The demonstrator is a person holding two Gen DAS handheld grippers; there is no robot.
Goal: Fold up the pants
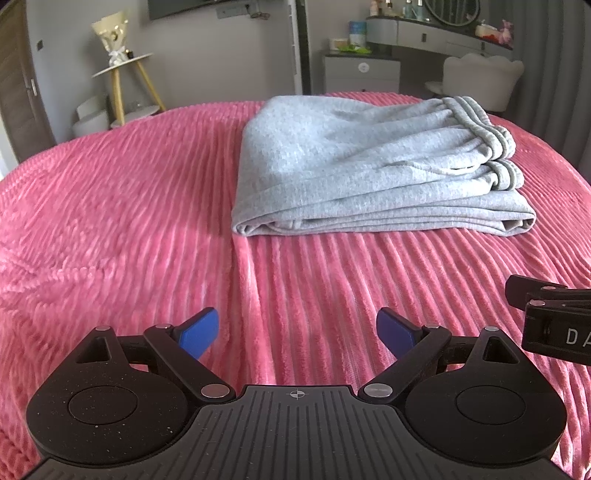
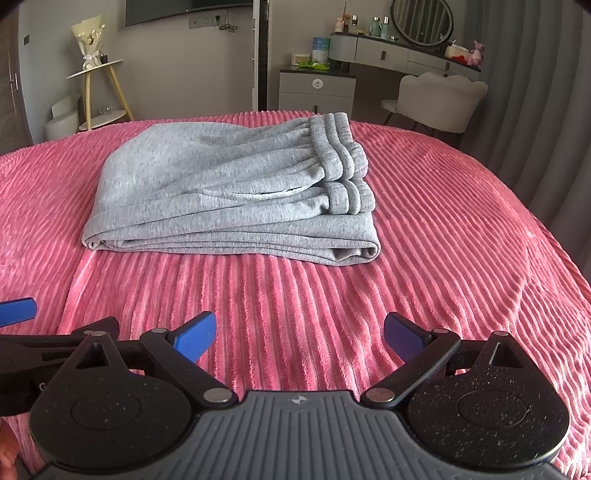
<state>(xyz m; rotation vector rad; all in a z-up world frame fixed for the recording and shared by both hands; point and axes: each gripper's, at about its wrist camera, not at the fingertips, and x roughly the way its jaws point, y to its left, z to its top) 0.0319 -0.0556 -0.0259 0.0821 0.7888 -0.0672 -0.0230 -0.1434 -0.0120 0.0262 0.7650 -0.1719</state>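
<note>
Grey sweatpants [image 1: 362, 166] [image 2: 236, 192] lie folded in a compact stack on the pink ribbed bedspread [image 1: 129, 206] [image 2: 443, 240], with the ribbed waistband on the right side on top. My left gripper [image 1: 297, 334] hovers open over the bedspread, well short of the pants, nothing between its blue pads. My right gripper [image 2: 300, 338] is likewise open and holds nothing, nearer than the stack. The right gripper's black body [image 1: 554, 317] shows at the right edge of the left wrist view. One blue pad of the left gripper [image 2: 16, 309] shows at the left edge of the right wrist view.
Beyond the bed stand a small round side table with a bouquet [image 1: 122, 62] [image 2: 96, 66], a grey drawer cabinet [image 1: 362, 72] [image 2: 317, 88], a white chair [image 1: 480, 77] [image 2: 439, 98], a vanity with a round mirror [image 2: 423, 22] and grey curtains [image 2: 535, 92].
</note>
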